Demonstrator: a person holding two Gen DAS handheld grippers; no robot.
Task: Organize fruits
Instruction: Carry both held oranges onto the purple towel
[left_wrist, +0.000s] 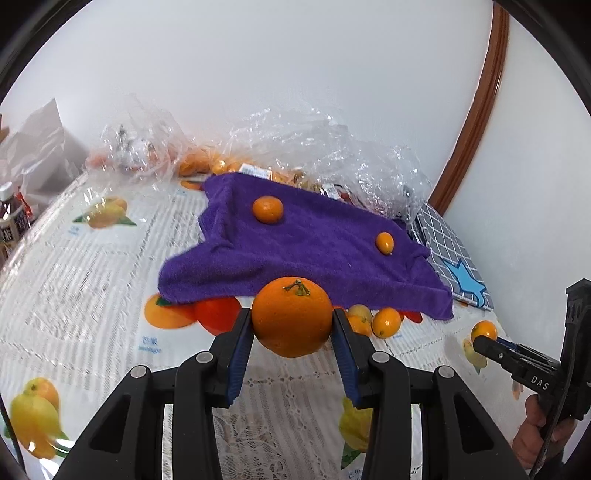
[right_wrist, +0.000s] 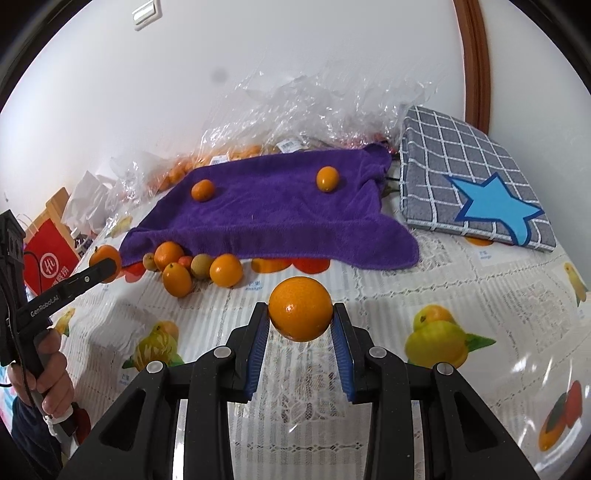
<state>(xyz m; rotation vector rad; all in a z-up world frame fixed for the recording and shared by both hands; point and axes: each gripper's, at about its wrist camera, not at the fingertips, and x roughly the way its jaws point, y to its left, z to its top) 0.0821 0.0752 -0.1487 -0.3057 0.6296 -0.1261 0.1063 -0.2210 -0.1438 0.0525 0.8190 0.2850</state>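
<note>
Left wrist view first: I'm looking across a table (left_wrist: 92, 302) under a white lace-pattern cover printed with fruit pictures, a plain white wall behind and a brown curved wooden trim (left_wrist: 476, 122) in the upper right. My left gripper (left_wrist: 292, 325) fills the bottom centre, angled down, its blue-padded fingers (left_wrist: 242, 347) pinching a stemmed orange (left_wrist: 291, 317) between them, stem up. Just behind it a purple towel (left_wrist: 314, 254) spreads over the middle of the frame, with a small mandarin (left_wrist: 268, 209) sitting on its upper left part and a kumquat (left_wrist: 385, 242) toward its right. Crinkled clear plastic bags (left_wrist: 314, 144) pile up behind the towel, a grey checked cushion (left_wrist: 450, 258) with a blue star lies at right, and bottles (left_wrist: 11, 218) stand at the left edge. At lower right my right gripper (left_wrist: 480, 338) comes in, a hand (left_wrist: 535, 435) on its grip, nipping a small orange fruit at its tip.

Right wrist view now: same tablecloth, same wall, a light switch (right_wrist: 147, 14) in the upper left. The right gripper's fingers (right_wrist: 258, 339) at bottom centre are pressed onto a smooth orange (right_wrist: 300, 308), holding it clear above the cloth. The towel sits mid-frame, both small fruits on it, well apart. A loose cluster of oranges (right_wrist: 192, 267) lies at the towel's front left edge, touching one another. A red paper bag (right_wrist: 51, 254) stands at left. The cushion is upper right, beside the towel.
</note>
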